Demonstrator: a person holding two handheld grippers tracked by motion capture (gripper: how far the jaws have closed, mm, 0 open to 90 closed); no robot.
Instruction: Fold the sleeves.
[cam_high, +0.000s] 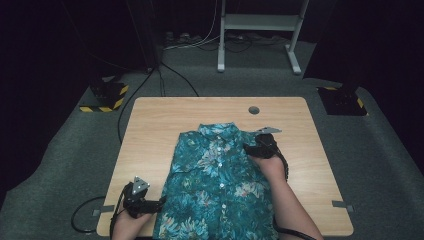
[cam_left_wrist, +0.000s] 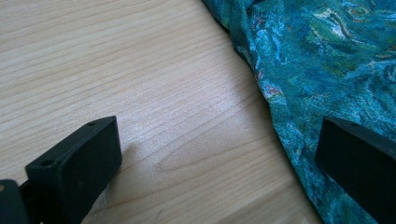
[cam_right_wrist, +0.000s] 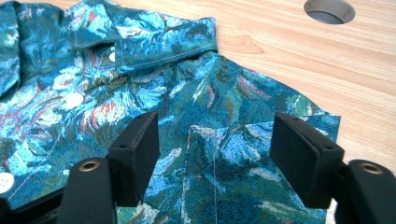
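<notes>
The left claw sits near the counter's near-left corner, just beside the shirt's left edge; in the left gripper view its jaws stand wide apart and released, one over bare wood, the other over the edge of the cloth, nothing pinched between them; a cable trails from it off the near edge.

The shirt lies flat and buttoned down the middle of the counter, collar toward the far edge, hem running to the near edge and possibly over it, though that part is cut off in the high view; white buttons run down its front.

The right claw rests at the shirt's right shoulder, right of the collar; in the right gripper view its jaws are parted, released, with a folded sleeve lying between them, the pads not pressing on it; whether the tips touch the cloth beneath is hard to tell.

A round hole sits in the counter near the far edge, right of centre.
</notes>
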